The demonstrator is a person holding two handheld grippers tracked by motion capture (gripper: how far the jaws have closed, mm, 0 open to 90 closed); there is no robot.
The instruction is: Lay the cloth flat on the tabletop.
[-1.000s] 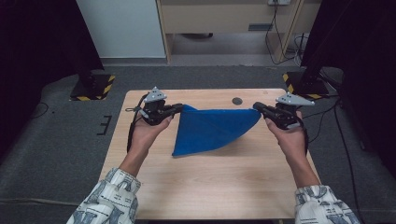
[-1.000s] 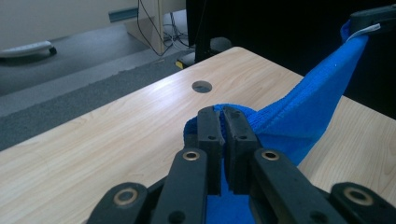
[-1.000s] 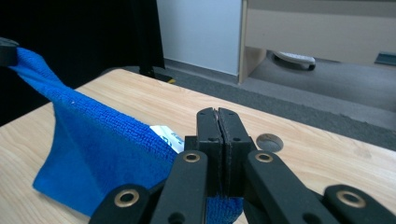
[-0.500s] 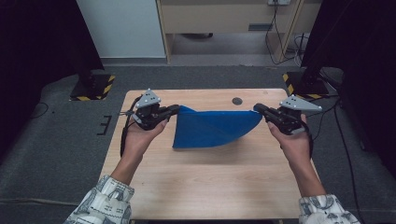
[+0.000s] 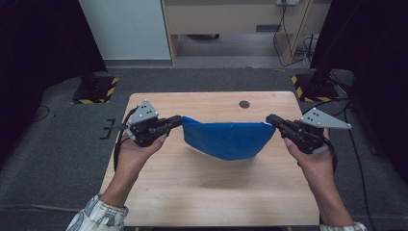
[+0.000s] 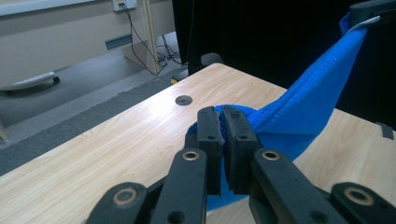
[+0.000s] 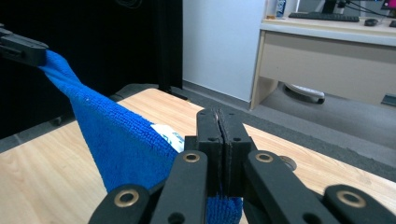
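My left tongs (image 5: pixel 177 121) are clamped on one corner of the blue cloth (image 5: pixel 226 139). In the left gripper view the two black jaws stand pressed together with blue pile pinched between them, and the grip looks sound.

The cloth hangs between my two hands above the middle of the desk (image 5: pixel 159 192). Its top edge runs nearly straight from one grip to the other, and the belly sags in a curve below, with a shadow on the wood beneath it. I cannot tell whether the lowest fold touches the wood.

My right tongs (image 5: pixel 272 119) are clamped on the opposite corner. In the right gripper view the jaws are closed tight, with cloth and a small white label (image 7: pixel 167 134) just beside them.

My judgement is that the step in hand is spreading the cloth before laying or folding it. To do it well I would keep both hands level and hold even tension, so neither corner slips. I would lower the sagging edge first and keep it short of the round hole (image 5: pixel 244 104) at the desk's far side.
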